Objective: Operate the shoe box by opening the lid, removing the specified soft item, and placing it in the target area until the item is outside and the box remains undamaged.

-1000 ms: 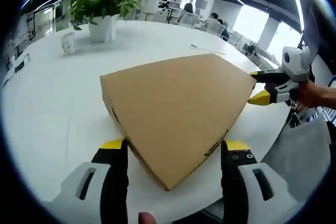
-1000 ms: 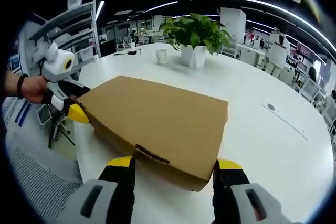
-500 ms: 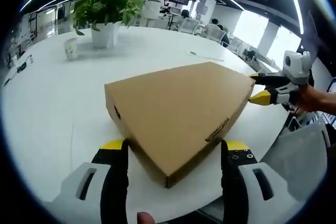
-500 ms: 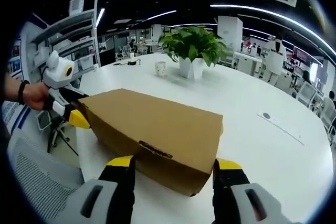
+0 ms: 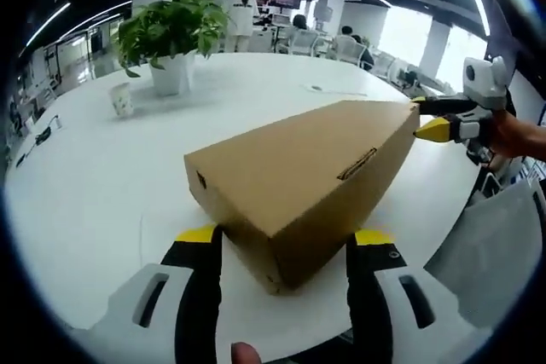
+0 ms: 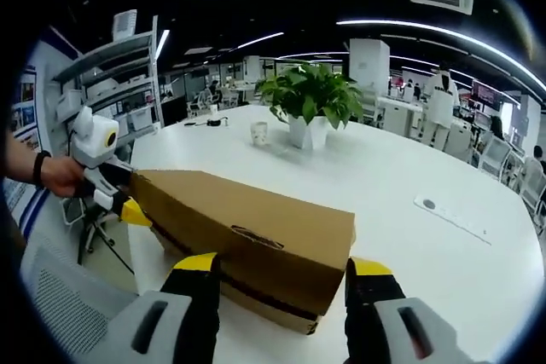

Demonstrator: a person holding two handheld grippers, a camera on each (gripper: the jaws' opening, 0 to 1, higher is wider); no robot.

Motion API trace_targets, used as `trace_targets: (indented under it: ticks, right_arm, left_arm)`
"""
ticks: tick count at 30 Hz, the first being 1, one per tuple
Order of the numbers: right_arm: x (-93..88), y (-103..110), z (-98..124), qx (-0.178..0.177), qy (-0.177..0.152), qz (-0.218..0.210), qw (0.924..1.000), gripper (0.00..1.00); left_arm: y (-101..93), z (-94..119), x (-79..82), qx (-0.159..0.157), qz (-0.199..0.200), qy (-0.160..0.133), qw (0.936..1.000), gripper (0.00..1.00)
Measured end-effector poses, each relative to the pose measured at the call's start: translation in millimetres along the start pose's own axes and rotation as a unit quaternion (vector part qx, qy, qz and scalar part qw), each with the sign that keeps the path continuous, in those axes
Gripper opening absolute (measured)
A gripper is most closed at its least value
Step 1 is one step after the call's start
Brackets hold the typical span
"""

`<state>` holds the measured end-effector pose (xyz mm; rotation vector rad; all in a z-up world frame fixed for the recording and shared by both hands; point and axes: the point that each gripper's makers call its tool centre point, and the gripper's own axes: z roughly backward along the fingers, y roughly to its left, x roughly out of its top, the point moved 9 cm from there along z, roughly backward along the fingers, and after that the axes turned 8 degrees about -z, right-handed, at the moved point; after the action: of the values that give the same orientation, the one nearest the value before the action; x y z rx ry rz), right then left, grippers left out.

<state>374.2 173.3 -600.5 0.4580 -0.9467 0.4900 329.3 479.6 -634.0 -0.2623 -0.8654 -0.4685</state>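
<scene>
Nearest in the left gripper view, the left gripper (image 5: 281,249) is standing with its jaws spread wide on either side of a corner of the shoe box (image 5: 303,181), not visibly pinching it; in the right gripper view the right gripper (image 6: 279,276) is likewise gaping around the opposite corner, its jaws holding nothing that I can make out. The box is sitting on the white worktop (image 5: 94,176) near its edge, and a dark seam along its side suggests the lid (image 6: 247,210) is just starting to part from the base. So the lid-opening step looks to be under way; next, both grippers would need to raise the lid evenly without creasing the cardboard. Farther off, a paper cup (image 5: 122,100) and a potted plant (image 5: 170,33) are standing well apart from the box.
</scene>
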Motion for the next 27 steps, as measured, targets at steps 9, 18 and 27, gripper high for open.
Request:
trace_targets:
  ticks: [9, 18, 27]
  right_arm:
    - [21.0, 2, 3, 0.000, -0.020, 0.013, 0.9997, 0.56]
    - [30.8, 2, 2, 0.000, -0.022, 0.025, 0.9994, 0.56]
    - [47.8, 2, 2, 0.007, -0.030, 0.047, 0.9984, 0.56]
  left_arm:
    - [2.9, 12, 13.6, 0.051, -0.012, -0.013, 0.9985, 0.49]
    - [7.4, 16, 26.2, 0.092, -0.087, -0.025, 0.9917, 0.52]
    - [13.6, 16, 43.3, 0.118, -0.165, -0.051, 0.9779, 0.37]
